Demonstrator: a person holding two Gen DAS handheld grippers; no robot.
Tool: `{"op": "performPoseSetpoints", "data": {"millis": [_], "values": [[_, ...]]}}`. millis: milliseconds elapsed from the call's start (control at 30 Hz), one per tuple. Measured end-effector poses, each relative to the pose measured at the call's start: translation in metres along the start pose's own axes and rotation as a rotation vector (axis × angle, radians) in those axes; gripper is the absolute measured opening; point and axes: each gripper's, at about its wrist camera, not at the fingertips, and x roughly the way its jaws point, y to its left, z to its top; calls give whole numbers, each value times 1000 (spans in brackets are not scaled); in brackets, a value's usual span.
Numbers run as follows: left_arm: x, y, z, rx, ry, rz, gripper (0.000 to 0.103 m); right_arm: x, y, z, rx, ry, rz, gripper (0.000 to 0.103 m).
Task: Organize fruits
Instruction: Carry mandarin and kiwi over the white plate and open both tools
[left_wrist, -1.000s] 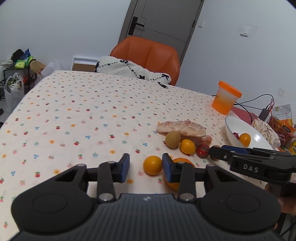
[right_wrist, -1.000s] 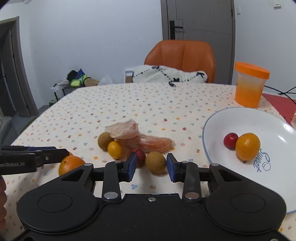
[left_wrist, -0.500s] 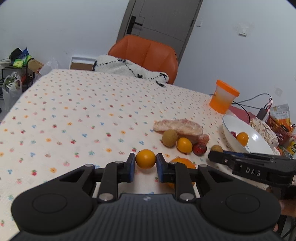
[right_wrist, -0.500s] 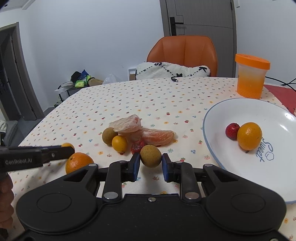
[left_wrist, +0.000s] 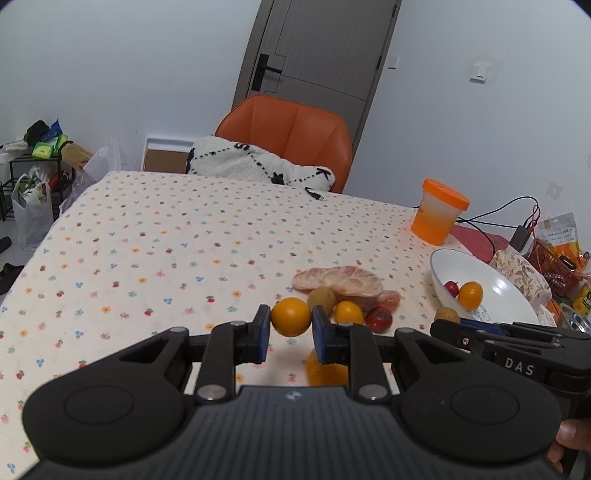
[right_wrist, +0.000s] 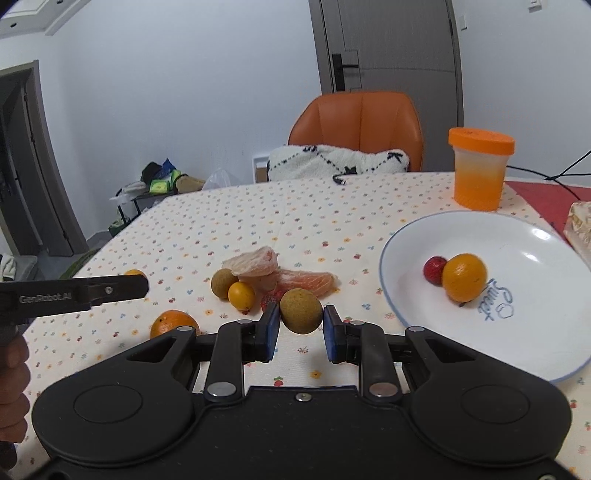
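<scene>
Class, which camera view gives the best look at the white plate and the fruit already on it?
The right wrist view. There the white plate lies close and nearly whole, with the orange and red fruit touching on it. The left wrist view shows the plate small and tilted at the right edge, its near rim cut off by the other hand-held gripper.

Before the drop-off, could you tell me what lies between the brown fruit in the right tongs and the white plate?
Only bare tablecloth, per the right wrist view.
</scene>
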Motion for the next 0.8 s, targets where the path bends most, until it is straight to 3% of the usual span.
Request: {"op": "performPoseSetpoints", "data": {"millis": [800], "values": [[3,-85,8,95,-18,-76,22,-63,-57,-5,76,-95,-88,24]]}}
